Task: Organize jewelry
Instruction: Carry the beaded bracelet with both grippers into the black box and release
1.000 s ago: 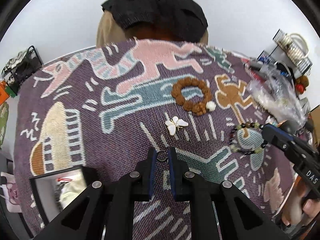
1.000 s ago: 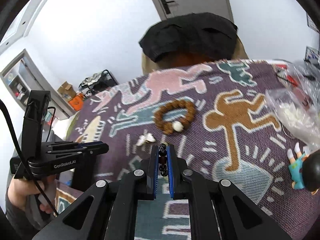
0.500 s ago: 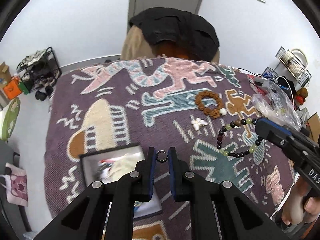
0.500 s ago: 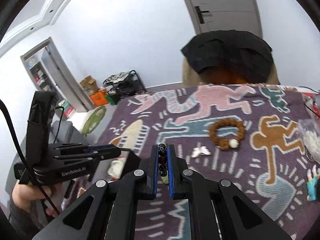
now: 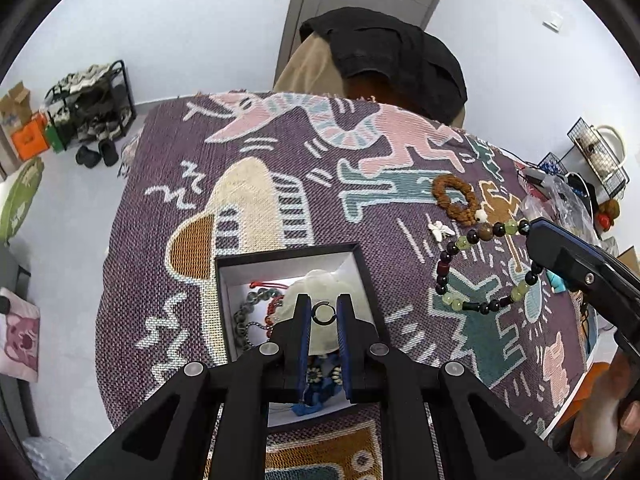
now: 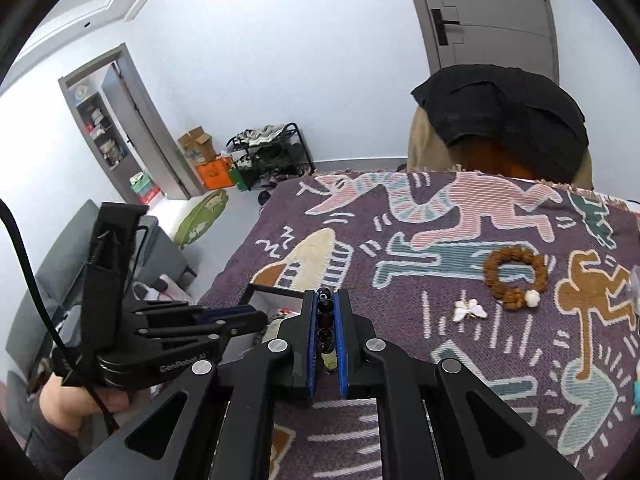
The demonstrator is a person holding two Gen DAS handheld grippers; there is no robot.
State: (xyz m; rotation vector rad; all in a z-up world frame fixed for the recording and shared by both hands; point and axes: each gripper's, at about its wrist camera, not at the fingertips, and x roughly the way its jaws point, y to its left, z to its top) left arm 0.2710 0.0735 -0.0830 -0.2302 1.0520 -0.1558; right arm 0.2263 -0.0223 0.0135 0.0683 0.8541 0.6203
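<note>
We hold the left gripper [image 5: 323,314] above the open black box with white lining [image 5: 244,276], its tongs pinching a small dark metal ring [image 5: 322,313]. The right gripper [image 6: 327,320] stays raised to the right, tongs narrow on a bracelet of dark and pale green beads [image 5: 460,276], which hangs over the purple patterned woven cloth [image 5: 280,152].

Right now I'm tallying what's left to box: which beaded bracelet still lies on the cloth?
The brown wooden-bead bracelet with one white bead, lying flat beside the butterfly brooch. The dark-and-green beaded bracelet hangs from the right gripper.
</note>
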